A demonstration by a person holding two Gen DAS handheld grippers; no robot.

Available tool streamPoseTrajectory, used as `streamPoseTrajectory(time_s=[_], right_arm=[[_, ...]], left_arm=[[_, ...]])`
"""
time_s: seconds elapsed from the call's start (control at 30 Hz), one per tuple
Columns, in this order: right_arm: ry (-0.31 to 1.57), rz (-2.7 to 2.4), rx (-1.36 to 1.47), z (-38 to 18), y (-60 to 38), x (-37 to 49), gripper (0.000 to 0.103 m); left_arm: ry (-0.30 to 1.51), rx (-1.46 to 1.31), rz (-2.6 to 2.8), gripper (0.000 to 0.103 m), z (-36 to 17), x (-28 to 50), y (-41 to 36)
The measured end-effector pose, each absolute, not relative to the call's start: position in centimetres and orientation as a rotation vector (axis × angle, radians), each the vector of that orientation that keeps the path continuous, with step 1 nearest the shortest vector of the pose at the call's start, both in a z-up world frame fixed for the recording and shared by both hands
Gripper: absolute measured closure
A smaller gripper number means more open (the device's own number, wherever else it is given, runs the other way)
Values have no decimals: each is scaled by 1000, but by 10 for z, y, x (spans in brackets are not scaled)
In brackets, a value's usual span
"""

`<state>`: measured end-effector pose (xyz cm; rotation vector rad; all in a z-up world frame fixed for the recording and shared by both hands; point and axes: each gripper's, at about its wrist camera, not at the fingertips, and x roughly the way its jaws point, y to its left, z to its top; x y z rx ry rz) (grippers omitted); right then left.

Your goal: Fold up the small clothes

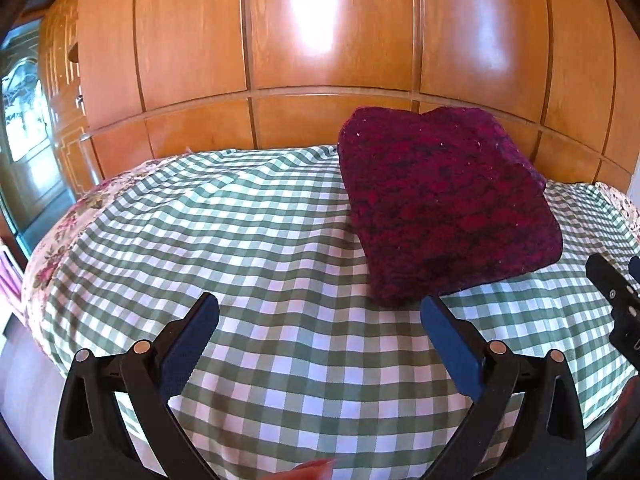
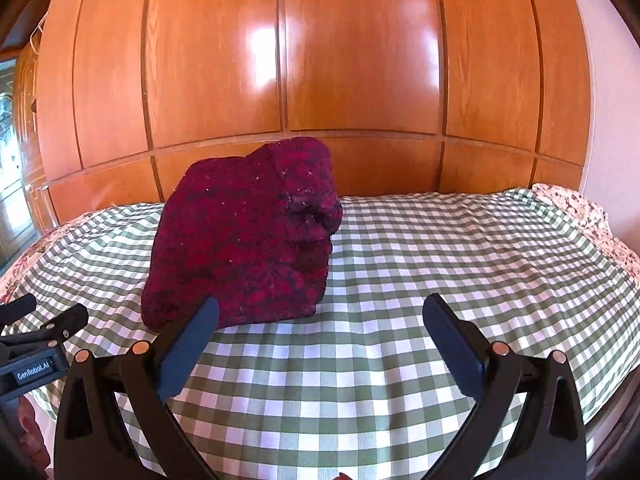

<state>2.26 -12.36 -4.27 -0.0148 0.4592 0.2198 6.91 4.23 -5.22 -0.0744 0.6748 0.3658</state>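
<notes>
Wood-panelled wardrobe [image 2: 360, 60] behind, bed with green gingham cloth [image 1: 248, 248]. Maroon knit garment [image 1: 444, 204] sits mid-bed as neat folded square, looks pretty much done. Left hand-held gripper [image 1: 320, 312] and right hand-held gripper [image 2: 320, 312] both wide open, holding nothing, near garment.

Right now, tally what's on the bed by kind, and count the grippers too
Folded dark red knit garment: 1
Green checked cloth spread over the bed: 1
Floral bedcover showing at the edges: 1
Grippers, both open and empty: 2, left gripper and right gripper
Total: 5
</notes>
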Motion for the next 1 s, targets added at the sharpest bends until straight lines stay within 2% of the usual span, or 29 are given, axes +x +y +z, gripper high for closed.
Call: streamPoseTrajectory(time_s=[1.0], right_arm=[[510, 236, -23, -53, -124, 30, 2]], left_arm=[[701, -99, 363, 3, -59, 71, 49]])
